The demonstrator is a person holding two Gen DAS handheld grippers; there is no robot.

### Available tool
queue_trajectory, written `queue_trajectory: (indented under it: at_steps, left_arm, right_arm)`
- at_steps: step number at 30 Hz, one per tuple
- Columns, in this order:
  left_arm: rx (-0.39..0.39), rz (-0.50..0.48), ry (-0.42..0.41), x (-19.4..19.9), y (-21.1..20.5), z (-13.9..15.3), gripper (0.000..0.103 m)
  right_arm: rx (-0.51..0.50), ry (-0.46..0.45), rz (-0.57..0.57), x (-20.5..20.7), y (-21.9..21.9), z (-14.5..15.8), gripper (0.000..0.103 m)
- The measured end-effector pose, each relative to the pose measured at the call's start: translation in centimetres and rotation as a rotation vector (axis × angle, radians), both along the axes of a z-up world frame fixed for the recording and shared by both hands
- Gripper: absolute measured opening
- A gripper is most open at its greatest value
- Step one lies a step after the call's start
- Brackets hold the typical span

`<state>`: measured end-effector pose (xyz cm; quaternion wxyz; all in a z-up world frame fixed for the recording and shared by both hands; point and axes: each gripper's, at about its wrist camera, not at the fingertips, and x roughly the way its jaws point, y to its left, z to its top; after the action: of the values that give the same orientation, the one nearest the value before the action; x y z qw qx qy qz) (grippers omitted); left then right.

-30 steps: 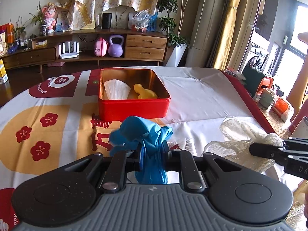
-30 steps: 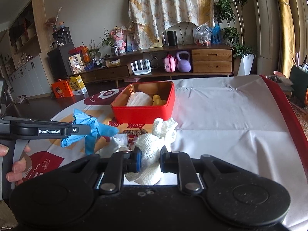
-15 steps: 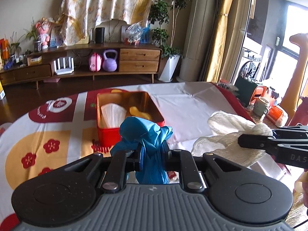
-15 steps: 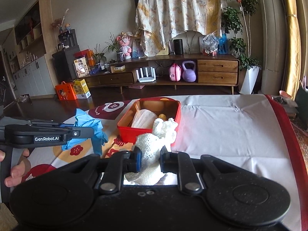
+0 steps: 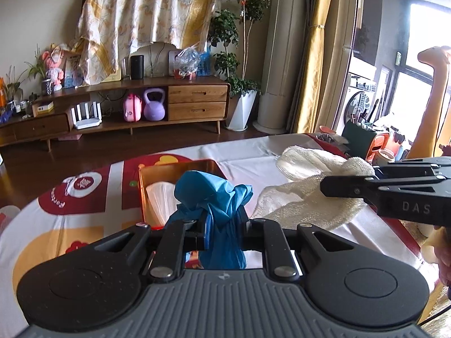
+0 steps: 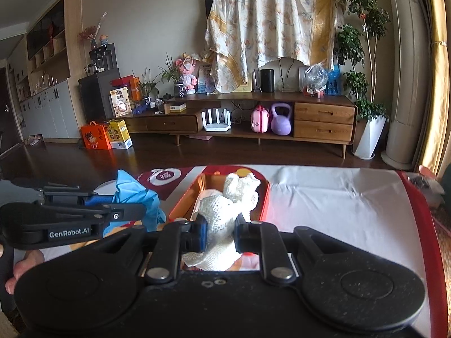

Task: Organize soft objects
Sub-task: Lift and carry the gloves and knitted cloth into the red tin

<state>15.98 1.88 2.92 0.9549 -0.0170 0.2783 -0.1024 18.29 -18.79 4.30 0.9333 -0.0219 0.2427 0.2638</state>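
Red tin [image 6: 262, 197] on the tablecloth [image 6: 338, 197], open, holds a white folded item [image 5: 160, 200]. Left gripper [image 5: 222, 225] pinches a blue glove [image 5: 214, 194]; right gripper [image 6: 220, 232] pinches a white knit cloth [image 6: 234, 200]. Both held above the table near the tin.

The right tool [image 6: 220, 233] grips a white knit cloth [image 6: 225, 219] above the red box [image 6: 180, 205].

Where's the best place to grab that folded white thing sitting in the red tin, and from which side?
Grip the folded white item by its upper edge, coming straight down from above. It sits low inside the red tin, whose walls block a sideways approach, so only the top is open. Probably soft, so a pinch should hold. Both grippers are full now.
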Motion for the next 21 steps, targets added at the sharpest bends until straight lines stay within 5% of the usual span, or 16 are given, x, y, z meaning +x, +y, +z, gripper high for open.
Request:
queue_trajectory:
  at_steps: [11, 21]
  left_arm:
    - [-0.018, -0.022, -0.026, 5.0, 1.4, 0.7, 0.017]
    - [-0.090, -0.012, 0.001, 11.0, 2.9, -1.2, 0.017]
  right_arm:
    - [-0.041, -0.036, -0.009, 5.0, 1.9, 0.3, 0.017]
    - [-0.097, -0.023, -0.030, 10.2, 4.1, -2.8, 0.017]
